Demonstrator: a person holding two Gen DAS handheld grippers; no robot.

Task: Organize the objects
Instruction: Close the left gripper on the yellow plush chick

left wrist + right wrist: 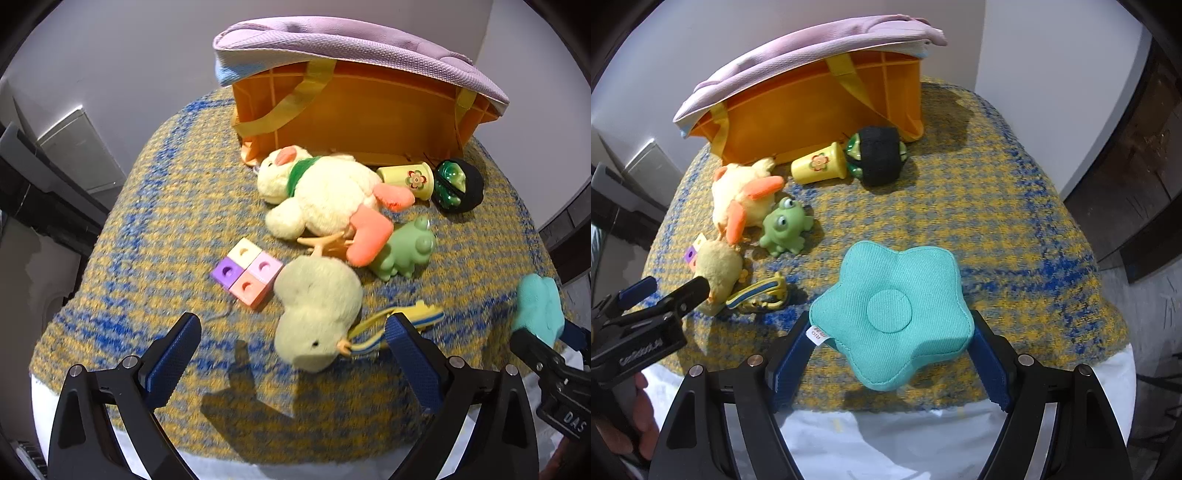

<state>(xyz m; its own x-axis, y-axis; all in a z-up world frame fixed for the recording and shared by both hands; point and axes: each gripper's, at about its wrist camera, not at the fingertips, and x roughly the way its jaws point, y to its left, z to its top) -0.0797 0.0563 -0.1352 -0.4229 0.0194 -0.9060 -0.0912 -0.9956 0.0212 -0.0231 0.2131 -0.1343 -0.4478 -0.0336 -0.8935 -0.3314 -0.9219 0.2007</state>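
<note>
Right gripper (890, 354) pinched a teal star cushion (892, 317) at lower center, above the blanketed surface (1015, 229). Left gripper (295, 354) gaped wide, empty, w/ a chick toy (317, 314) between its fingers. Best bet: keep grip firm, carry to the orange bin (812, 107) at upper left.

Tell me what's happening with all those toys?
Someone is tidying toys on a yellow and blue blanket. The right gripper is clamped on a teal flower cushion. The left gripper is open around a small plush chick, not squeezing it yet. A big plush duck, a green frog, some blocks and a yellow cup lie nearby, in front of an orange basket tipped on its side.
</note>
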